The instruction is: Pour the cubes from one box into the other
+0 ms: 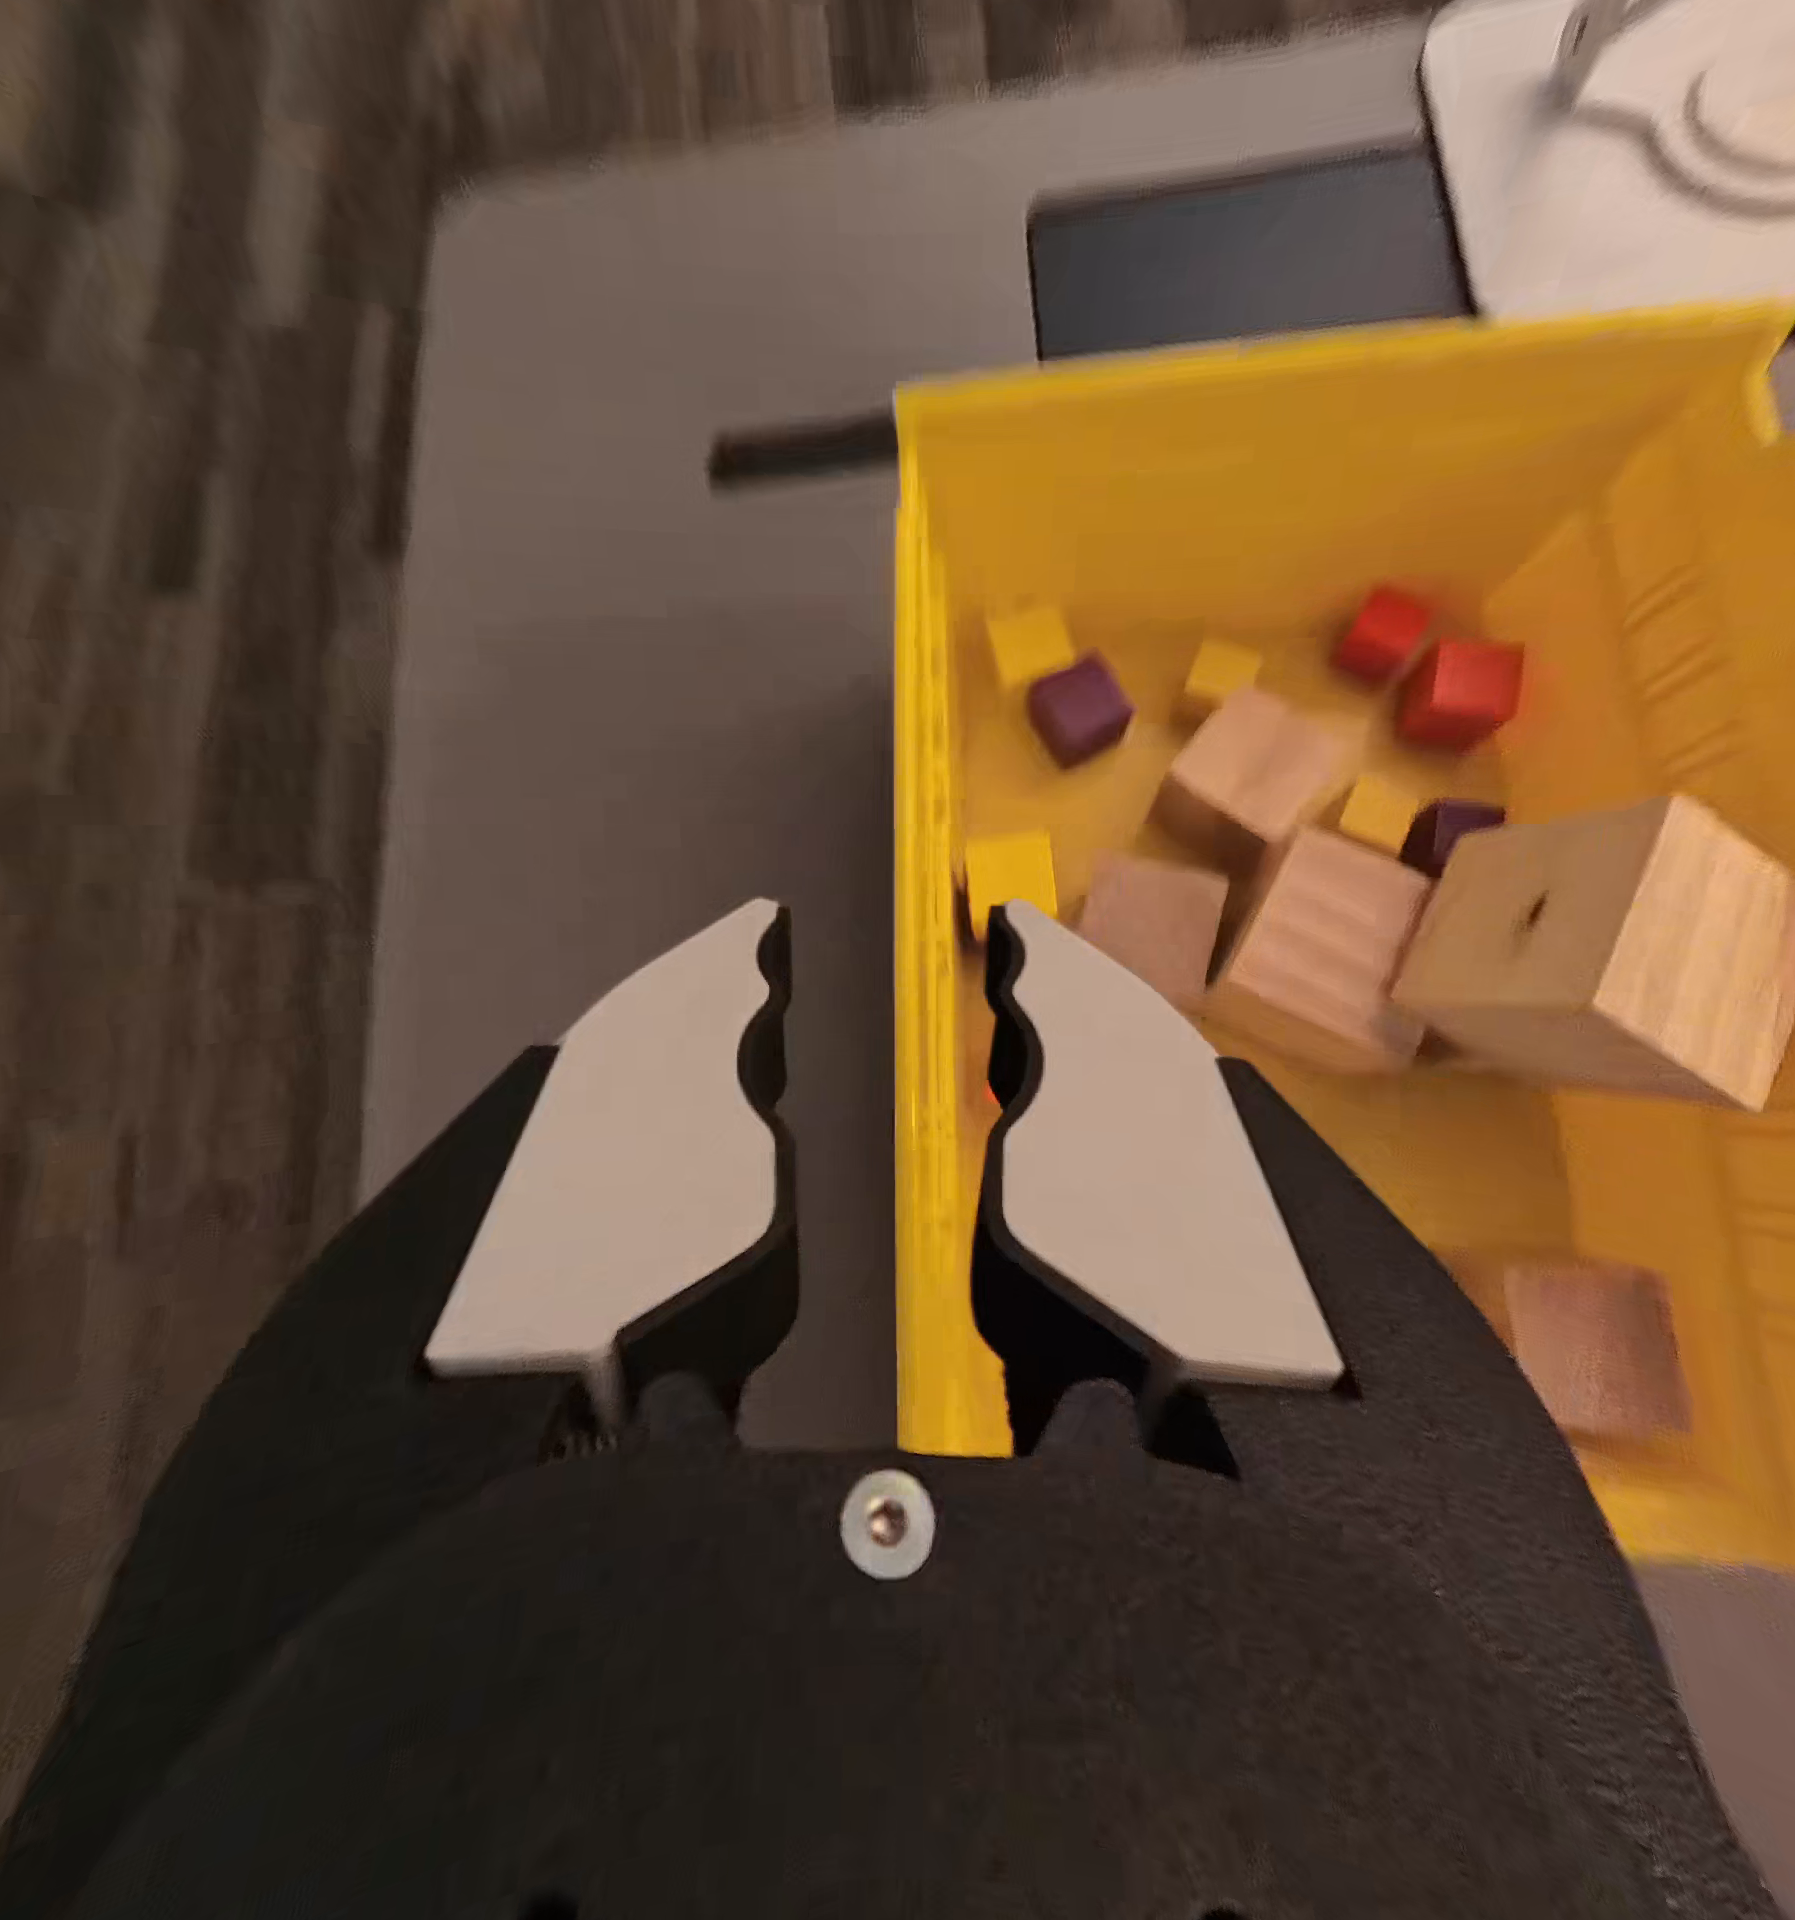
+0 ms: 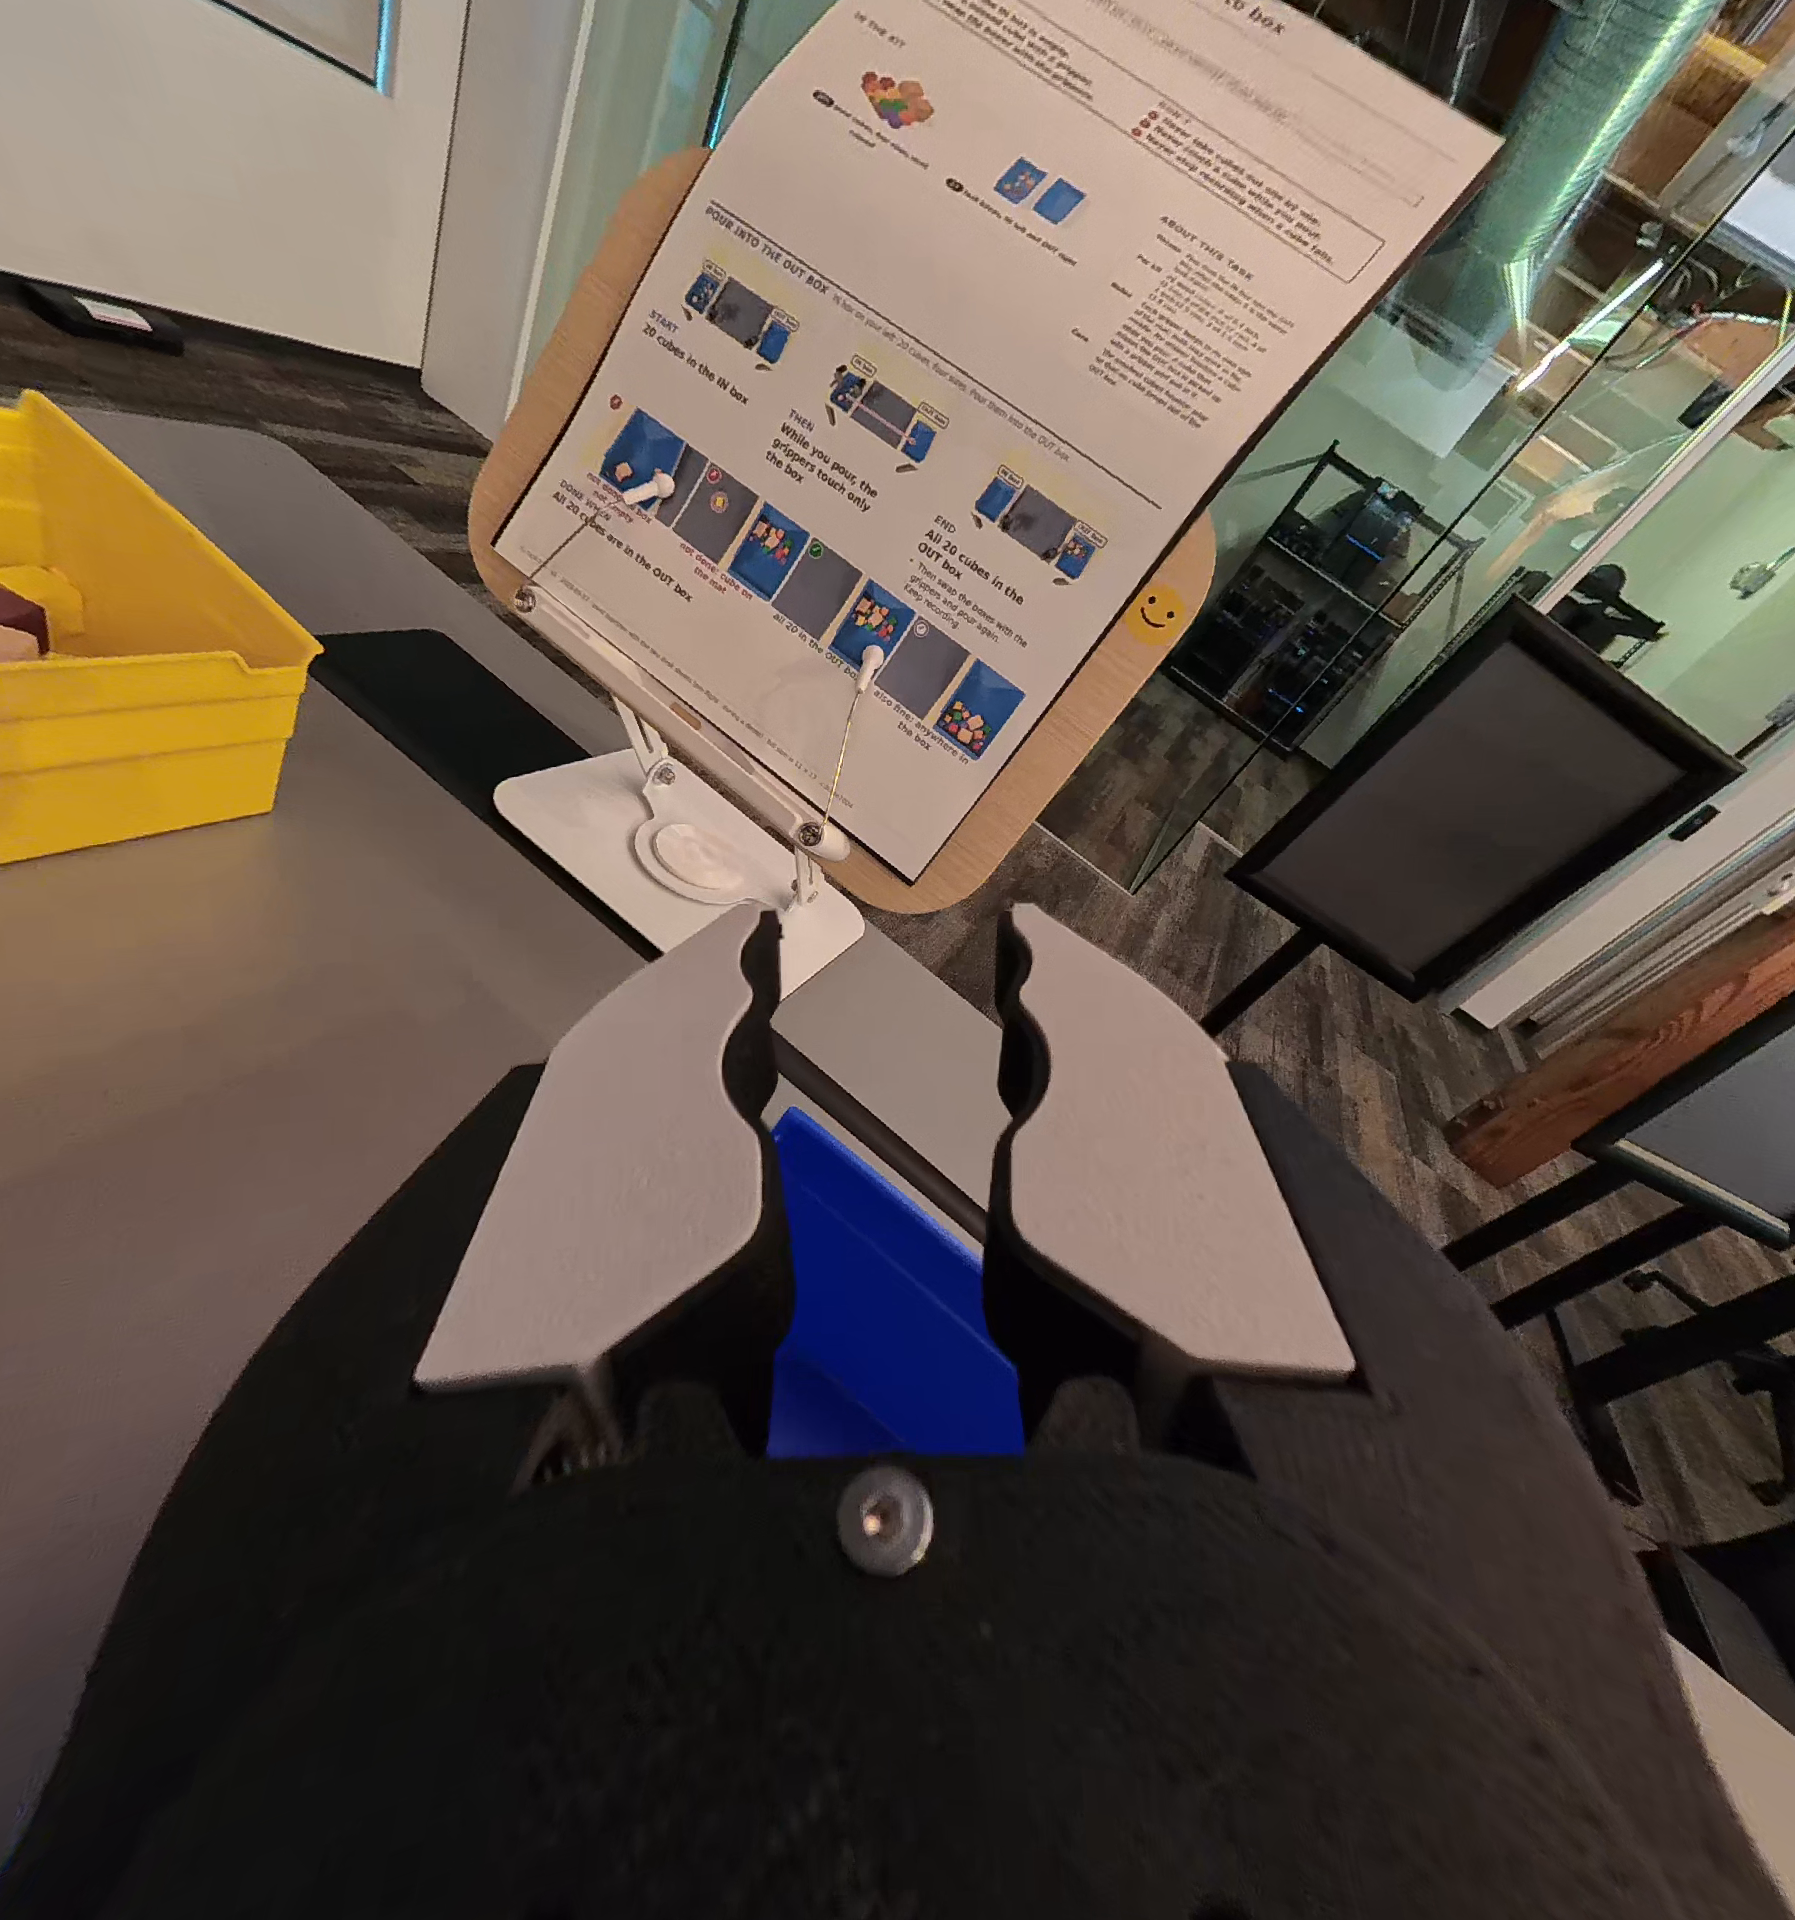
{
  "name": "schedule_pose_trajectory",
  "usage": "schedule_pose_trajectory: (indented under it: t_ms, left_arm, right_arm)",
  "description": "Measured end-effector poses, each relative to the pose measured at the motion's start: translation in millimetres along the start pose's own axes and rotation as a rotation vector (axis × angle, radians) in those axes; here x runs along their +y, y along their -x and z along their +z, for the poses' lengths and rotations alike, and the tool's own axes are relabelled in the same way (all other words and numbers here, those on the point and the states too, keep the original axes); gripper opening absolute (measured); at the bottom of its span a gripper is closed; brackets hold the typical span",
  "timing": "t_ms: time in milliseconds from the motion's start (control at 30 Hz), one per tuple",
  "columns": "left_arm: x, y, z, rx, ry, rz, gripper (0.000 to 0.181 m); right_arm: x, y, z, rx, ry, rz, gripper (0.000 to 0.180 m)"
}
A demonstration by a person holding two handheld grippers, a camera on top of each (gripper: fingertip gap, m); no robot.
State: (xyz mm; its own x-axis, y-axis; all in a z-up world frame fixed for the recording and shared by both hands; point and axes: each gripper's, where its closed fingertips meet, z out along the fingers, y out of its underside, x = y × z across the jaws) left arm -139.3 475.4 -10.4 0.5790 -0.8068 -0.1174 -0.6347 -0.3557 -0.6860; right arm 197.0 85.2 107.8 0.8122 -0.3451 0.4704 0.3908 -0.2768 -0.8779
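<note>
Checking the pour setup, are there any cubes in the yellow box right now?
Yes, the yellow box holds wooden cubes plus small red, purple and yellow ones.

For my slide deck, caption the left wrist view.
Left tongs straddle the yellow plastic box's wall, open, with wooden and coloured cubes inside.

A printed instruction sheet (image 2: 934, 416) on a stand bears writing.

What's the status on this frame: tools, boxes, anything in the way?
Left tool open, straddling yellow box wall. Right tool open over blue box edge. Cubes sit in yellow box. Document stand beyond, not blocking.
</note>
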Motion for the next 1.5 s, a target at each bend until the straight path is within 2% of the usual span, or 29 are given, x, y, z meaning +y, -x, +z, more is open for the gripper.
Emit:
schedule_pose_trajectory:
  t_ms: [133, 233, 433, 600, 667, 800, 900, 1067, 1233, 1267, 1333, 1400, 1433, 1500]
  left_arm:
    - [39.4, -12.2, 20.0, 0.166, 0.223, -0.123, 0.036]
    - [61.2, -15.7, 33.3, 0.213, 0.371, -0.195, 0.031]
    - [69.8, -16.0, 44.6, 0.23, 0.418, -0.223, 0.009]
    - [77.2, -17.3, 53.4, 0.227, 0.458, -0.19, 0.007]
    - [90.4, -22.6, 58.0, 0.244, 0.556, -0.186, 0.011]
    - [96.6, -29.5, 56.3, 0.216, 0.609, -0.097, 0.005]
    - [96.6, -54.5, 52.8, 0.275, 0.64, -0.002, 0.008]
    - [90.8, -107.3, 50.4, 0.351, 0.699, 0.125, 0.013]
    - [84.5, -141.3, 52.4, 0.367, 0.696, 0.196, 0.012]
    - [84.5, -147.5, 51.5, 0.376, 0.697, 0.208, 0.012]
    - [85.1, -159.1, 49.5, 0.387, 0.699, 0.229, 0.013]
    - [90.0, -173.6, 45.9, 0.432, 0.729, 0.229, 0.016]
    - [96.8, -181.0, 42.8, 0.464, 0.77, 0.237, 0.016]
    - [107.6, -188.7, 40.2, 0.477, 0.849, 0.256, 0.02]
  right_arm:
    - [5.1, 1.4, 2.7, 0.005, 0.031, -0.018, 0.04]
    - [6.2, 2.5, 3.1, 0.002, 0.038, -0.02, 0.04]
    - [10.3, 4.3, 5.2, -0.011, 0.055, -0.015, 0.04]
    - [16.2, 9.5, 9.6, -0.028, 0.086, -0.023, 0.04]
    - [18.8, 13.4, 10.8, -0.036, 0.106, -0.017, 0.04]
    - [5.7, 42.9, 11.1, -0.119, 0.143, 0.218, 0.039]
    - [-23.5, 98.7, 15.5, -0.32, 0.086, 0.362, 0.039]
    - [-12.8, 172.0, 67.9, -0.528, 0.299, 0.546, 0.037]
    - [31.4, 192.6, 134.1, -0.513, 0.64, 0.729, 0.031]
    - [43.7, 194.7, 140.4, -0.488, 0.719, 0.731, 0.032]
    - [62.3, 189.2, 146.9, -0.408, 0.815, 0.636, 0.02]
    - [66.6, 179.9, 145.1, -0.332, 0.871, 0.573, 0.029]
    - [66.1, 176.2, 140.7, -0.314, 0.893, 0.522, 0.043]
    - [62.5, 163.7, 134.2, -0.257, 0.879, 0.431, 0.046]
